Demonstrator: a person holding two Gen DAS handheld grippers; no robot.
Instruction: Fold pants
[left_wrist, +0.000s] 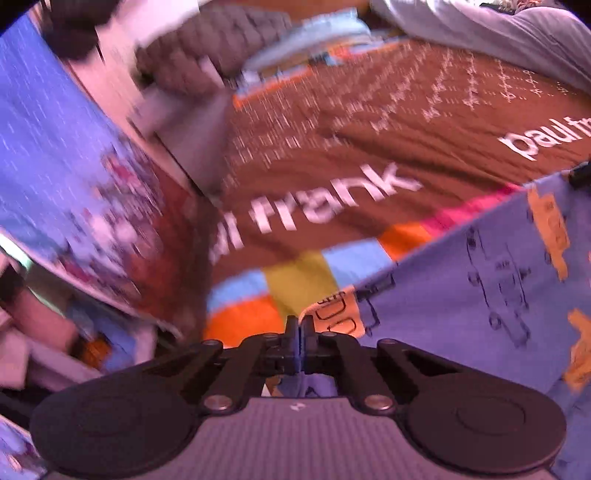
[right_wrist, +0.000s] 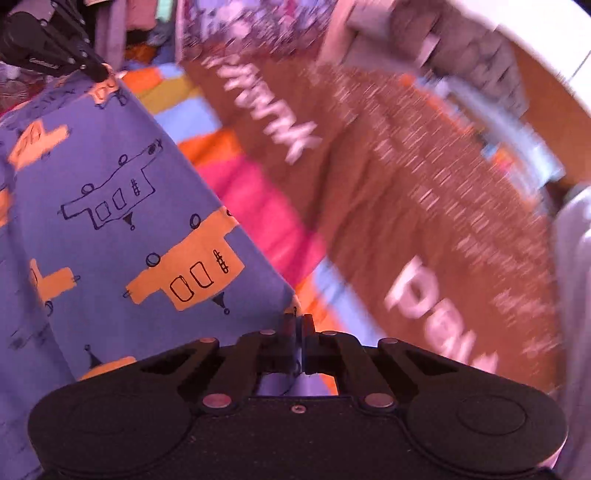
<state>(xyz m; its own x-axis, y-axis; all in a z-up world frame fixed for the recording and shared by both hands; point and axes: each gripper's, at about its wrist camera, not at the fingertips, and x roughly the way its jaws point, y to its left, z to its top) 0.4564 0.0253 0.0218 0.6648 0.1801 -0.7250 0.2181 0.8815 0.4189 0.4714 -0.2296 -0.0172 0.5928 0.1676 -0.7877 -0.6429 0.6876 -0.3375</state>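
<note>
The pants are blue with orange and line-drawn vehicle prints. In the left wrist view they (left_wrist: 480, 280) stretch from my left gripper (left_wrist: 299, 328) up to the right. The left gripper is shut on one corner of them. In the right wrist view the pants (right_wrist: 122, 206) fill the left side, held taut above the bed. My right gripper (right_wrist: 300, 325) is shut on another corner. The left gripper (right_wrist: 92, 70) also shows at the top left of the right wrist view, pinching the far corner. Both views are motion-blurred.
Below lies a brown bedspread (left_wrist: 332, 155) with white lettering and a border of coloured squares (left_wrist: 295, 280). A grey knitted item (left_wrist: 207, 48) lies at the far edge. Pale fabric (left_wrist: 498, 33) lies at the top right. Clutter (left_wrist: 55, 350) sits beside the bed.
</note>
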